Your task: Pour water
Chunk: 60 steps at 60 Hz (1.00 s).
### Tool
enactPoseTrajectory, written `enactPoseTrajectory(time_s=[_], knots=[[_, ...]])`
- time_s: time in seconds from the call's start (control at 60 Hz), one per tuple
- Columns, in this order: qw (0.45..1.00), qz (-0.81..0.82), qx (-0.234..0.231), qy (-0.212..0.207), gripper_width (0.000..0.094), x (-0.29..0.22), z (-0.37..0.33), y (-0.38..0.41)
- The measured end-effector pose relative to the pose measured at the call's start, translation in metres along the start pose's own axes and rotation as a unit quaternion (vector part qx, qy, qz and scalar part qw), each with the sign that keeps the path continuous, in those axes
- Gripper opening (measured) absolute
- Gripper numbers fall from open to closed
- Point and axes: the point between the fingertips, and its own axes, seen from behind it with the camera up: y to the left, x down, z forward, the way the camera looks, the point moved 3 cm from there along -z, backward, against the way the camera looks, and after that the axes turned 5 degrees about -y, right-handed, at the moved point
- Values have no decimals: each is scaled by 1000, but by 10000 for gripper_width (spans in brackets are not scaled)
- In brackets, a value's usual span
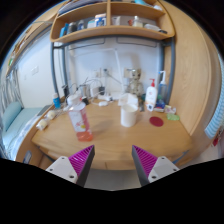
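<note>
My gripper (110,160) hangs in front of a wooden table (110,145), its two fingers spread wide apart with nothing between them. The purple pad on the left finger (82,159) and the one on the right finger (145,160) both face inward over bare tabletop near the front edge.

Beyond the fingers and a little left of the middle stands a clear plastic bottle (81,119), upright, with a pinkish tint low down and a pale cap. It stands alone, well apart from my fingers. To its right, near the middle of the table, stands a white cup (128,111), also upright and apart from the bottle. I cannot tell whether either holds water.

Further right, toward the back, a white bottle with a red top (151,96) stands upright, and in front of it a small red round thing (156,121) lies flat on the wood. A greenish item (173,116) lies just beside that, too small to make out. Along the back of the table is a cluster of small items I cannot tell apart.

Above the table a wooden shelf (110,32) is fixed to the wall, with bottles and jars lined up on it. At the left side, a row of pale items (45,117) sits near the table's end.
</note>
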Motion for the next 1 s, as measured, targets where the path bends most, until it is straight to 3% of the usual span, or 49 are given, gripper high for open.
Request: enactPoseTrajectory(time_s=[0.133, 0.3, 0.5, 0.767, 0.817, 0.883, 1.0], knots=[[998, -15, -64, 15, 777, 34, 26, 61], [994, -23, -108, -20, 787, 18, 68, 106], [991, -37, -115, -62, 793, -21, 114, 132], [989, 3, -90, -119, 784, -53, 148, 129], [988, 3, -84, -126, 763, -54, 155, 125], [986, 6, -94, -136, 637, -55, 161, 127], [982, -10, -102, -157, 548, -59, 164, 128]])
